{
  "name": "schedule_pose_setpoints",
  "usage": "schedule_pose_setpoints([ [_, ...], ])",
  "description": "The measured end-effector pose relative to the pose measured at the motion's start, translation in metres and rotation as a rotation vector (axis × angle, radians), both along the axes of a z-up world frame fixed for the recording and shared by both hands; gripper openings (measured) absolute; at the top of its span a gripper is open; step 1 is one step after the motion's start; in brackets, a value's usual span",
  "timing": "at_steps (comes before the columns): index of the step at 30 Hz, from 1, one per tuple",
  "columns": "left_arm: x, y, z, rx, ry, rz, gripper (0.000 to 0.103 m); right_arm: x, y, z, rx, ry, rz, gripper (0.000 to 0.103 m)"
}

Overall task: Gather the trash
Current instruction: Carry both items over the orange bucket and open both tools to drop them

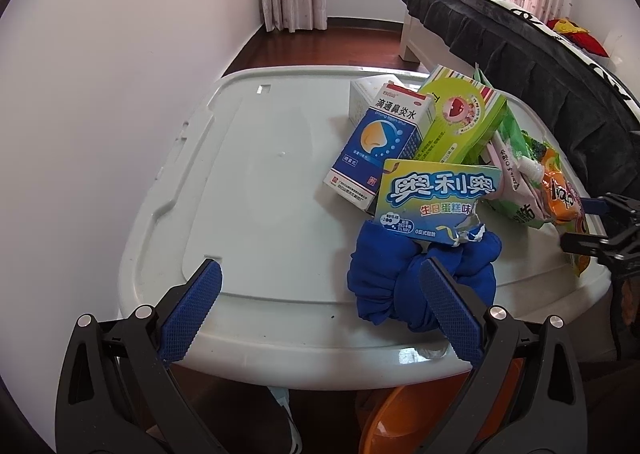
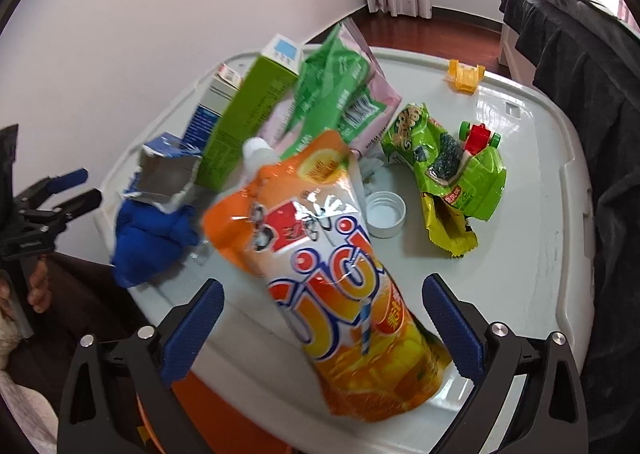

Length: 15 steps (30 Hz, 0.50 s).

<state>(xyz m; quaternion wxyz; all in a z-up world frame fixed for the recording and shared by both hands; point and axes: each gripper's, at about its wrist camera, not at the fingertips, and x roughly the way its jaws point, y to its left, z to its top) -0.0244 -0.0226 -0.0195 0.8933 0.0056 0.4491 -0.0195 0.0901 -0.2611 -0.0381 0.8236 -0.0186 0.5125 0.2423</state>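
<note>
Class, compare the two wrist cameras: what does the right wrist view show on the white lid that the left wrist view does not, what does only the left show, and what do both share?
Only the right wrist view: a white bottle cap, a green snack wrapper, a small toy car and a yellow clip.

Only the left wrist view: the printed fronts of the blue medicine box and the Oreo box.

Both: the orange juice pouch, the blue cloth and the white lid.
</note>
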Motion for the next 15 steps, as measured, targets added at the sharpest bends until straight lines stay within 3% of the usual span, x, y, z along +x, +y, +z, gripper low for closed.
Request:
schedule_pose_setpoints([
  [1, 0.000, -0.001, 0.000, 0.003, -0.001, -0.001, 0.097, 0.002, -0.002, -0.005, 0.019, 0.028, 0.011, 0.045],
  [8, 0.000, -0.004, 0.001, 0.005, -0.012, -0.011, 0.097, -0.009, -0.006, 0.000, 0.050, 0.019, -0.001, 0.044],
  [15, -0.009, -0.013, 0.010, -0.054, -0.033, -0.092, 0.097, -0.051, -0.032, 0.043, 0.140, -0.083, -0.102, 0.046],
])
